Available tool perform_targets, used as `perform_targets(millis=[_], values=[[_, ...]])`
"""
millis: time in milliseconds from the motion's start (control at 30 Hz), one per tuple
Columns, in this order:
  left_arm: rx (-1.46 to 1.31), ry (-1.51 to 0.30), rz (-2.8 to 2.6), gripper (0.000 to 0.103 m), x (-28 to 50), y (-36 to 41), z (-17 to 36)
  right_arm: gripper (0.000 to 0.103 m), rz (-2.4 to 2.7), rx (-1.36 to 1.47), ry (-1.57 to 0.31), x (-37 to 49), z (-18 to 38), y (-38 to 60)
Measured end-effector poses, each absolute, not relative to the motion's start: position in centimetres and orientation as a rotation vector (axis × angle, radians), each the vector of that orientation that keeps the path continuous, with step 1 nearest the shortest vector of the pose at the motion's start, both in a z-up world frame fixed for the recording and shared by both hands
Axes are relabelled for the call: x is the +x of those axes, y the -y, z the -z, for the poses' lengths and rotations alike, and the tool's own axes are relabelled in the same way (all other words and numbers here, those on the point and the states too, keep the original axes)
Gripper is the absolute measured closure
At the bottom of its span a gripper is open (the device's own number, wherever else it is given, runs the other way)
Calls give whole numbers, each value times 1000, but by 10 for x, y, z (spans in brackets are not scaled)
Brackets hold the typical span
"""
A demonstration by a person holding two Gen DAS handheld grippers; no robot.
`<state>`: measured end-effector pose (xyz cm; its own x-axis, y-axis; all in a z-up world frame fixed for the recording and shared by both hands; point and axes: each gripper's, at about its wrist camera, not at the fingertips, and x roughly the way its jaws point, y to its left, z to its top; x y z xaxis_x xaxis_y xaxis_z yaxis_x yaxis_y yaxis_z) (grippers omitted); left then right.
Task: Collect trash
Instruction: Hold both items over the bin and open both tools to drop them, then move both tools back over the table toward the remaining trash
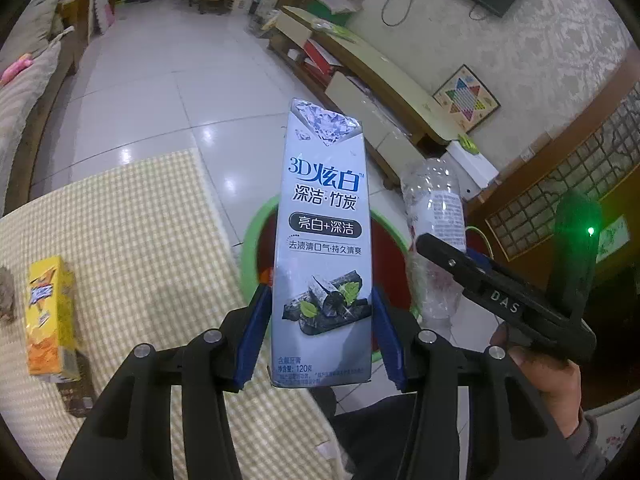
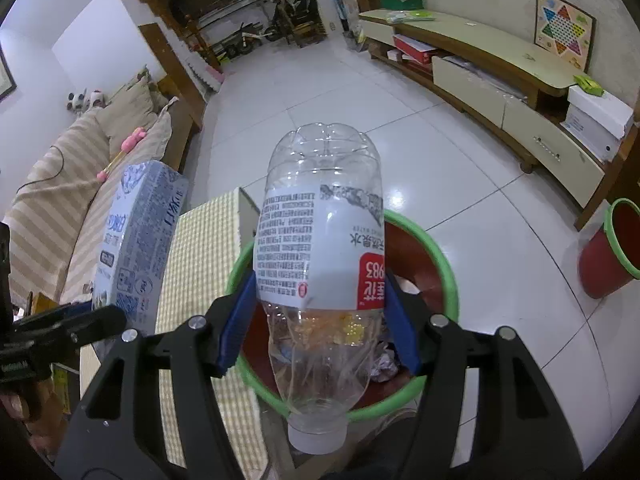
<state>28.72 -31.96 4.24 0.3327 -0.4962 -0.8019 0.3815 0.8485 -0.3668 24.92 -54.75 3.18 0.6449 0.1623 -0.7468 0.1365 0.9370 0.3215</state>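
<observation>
Your left gripper (image 1: 320, 320) pinches a grey toothpaste box (image 1: 324, 240) low on its sides, both blue pads (image 1: 252, 340) pressed flat against the cardboard, the box standing out ahead of the tongs with its diamond-printed end farthest from you. Your right gripper (image 2: 320, 320) clamps a clear plastic bottle (image 2: 322, 248) across its labelled belly, cap end nearest the camera and base pointing away.

Beyond and below both pairs of tongs sits the red bin with a green rim (image 2: 436, 248). Only the right wrist view looks into it: crumpled paper (image 2: 384, 364) lies at the bottom, just right of the bottle's neck. In the left wrist view the box covers most of that bin (image 1: 256, 224), so only slices of rim and red wall show on either side of it.

The left view alone shows a yellow snack box (image 1: 50, 316) lying on the checked mat (image 1: 140, 240), well off to the left of the tongs. It also catches your right hand (image 1: 552, 380) wrapped around the other gripper's handle at lower right, the bottle (image 1: 436, 232) poking out past it.

The right view alone shows a second red bin (image 2: 608, 256) standing on the floor tiles (image 2: 460, 152) far right of the tongs, and the toothpaste box (image 2: 136, 240) side-on at left.
</observation>
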Motion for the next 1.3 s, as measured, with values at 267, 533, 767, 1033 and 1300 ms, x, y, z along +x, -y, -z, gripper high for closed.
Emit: perform_targets(millis=[267, 533, 767, 1033, 1300], values=[[-95, -1104, 588, 55, 291, 346, -37, 44, -14, 396, -870, 256, -25, 554], [-72, -1107, 584, 57, 298, 363, -36, 44, -13, 406, -871, 260, -21, 556], [-81, -1104, 574, 43, 302, 364, -35, 43, -14, 412, -884, 264, -16, 560], [-120, -1076, 530, 23, 302, 336, -38, 27, -12, 403, -884, 261, -16, 558], [-136, -1044, 471, 8, 293, 302, -48, 12, -5, 387, -871, 257, -27, 549]])
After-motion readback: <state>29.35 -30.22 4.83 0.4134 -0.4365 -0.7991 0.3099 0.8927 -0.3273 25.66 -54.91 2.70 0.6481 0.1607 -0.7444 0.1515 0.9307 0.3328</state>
